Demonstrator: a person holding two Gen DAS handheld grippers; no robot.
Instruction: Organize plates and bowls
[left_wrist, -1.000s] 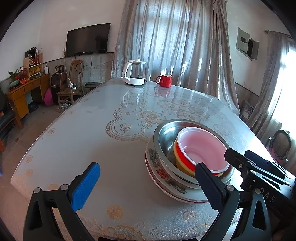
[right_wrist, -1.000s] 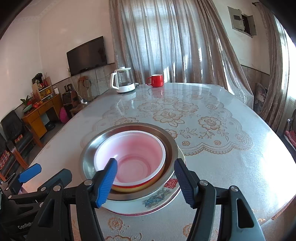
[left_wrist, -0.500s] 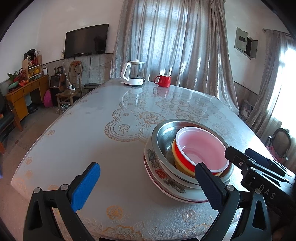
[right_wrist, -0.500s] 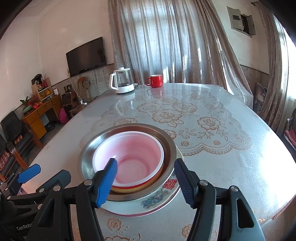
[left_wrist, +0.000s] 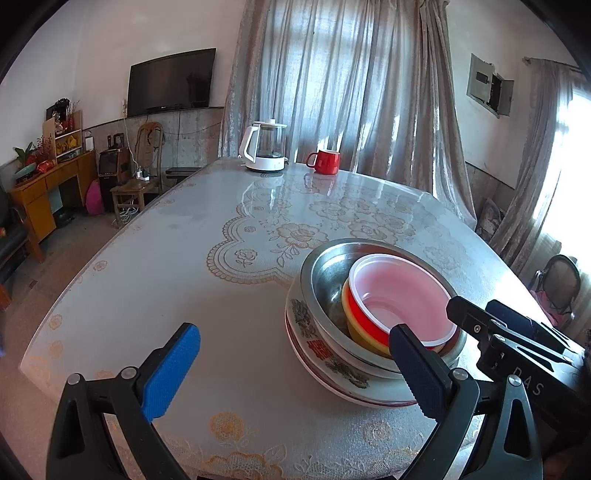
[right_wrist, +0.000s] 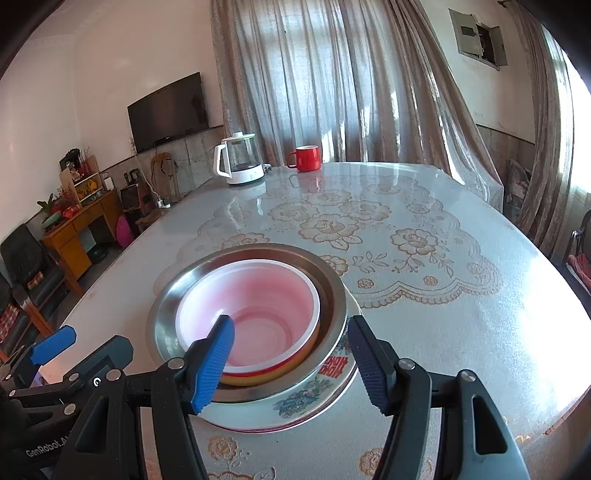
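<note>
One stack stands near the table's front edge. At the bottom is a flowered plate (left_wrist: 325, 363) (right_wrist: 306, 400), on it a steel bowl (left_wrist: 321, 273) (right_wrist: 332, 280), then a yellow bowl (left_wrist: 356, 325), and on top a red bowl with a white rim (left_wrist: 402, 299) (right_wrist: 255, 299). My left gripper (left_wrist: 291, 373) hangs open to the left of the stack, nothing between its blue pads. My right gripper (right_wrist: 290, 360) is open just short of the stack's near rim, above it, holding nothing. In the left wrist view the right gripper (left_wrist: 517, 332) shows beside the stack.
A white electric kettle (left_wrist: 264, 147) (right_wrist: 240, 158) and a red mug (left_wrist: 327, 161) (right_wrist: 306, 158) stand at the table's far end. The lace-patterned tablecloth (right_wrist: 406, 240) covers the round table. Curtains, a wall television, a wooden desk and chairs ring the room.
</note>
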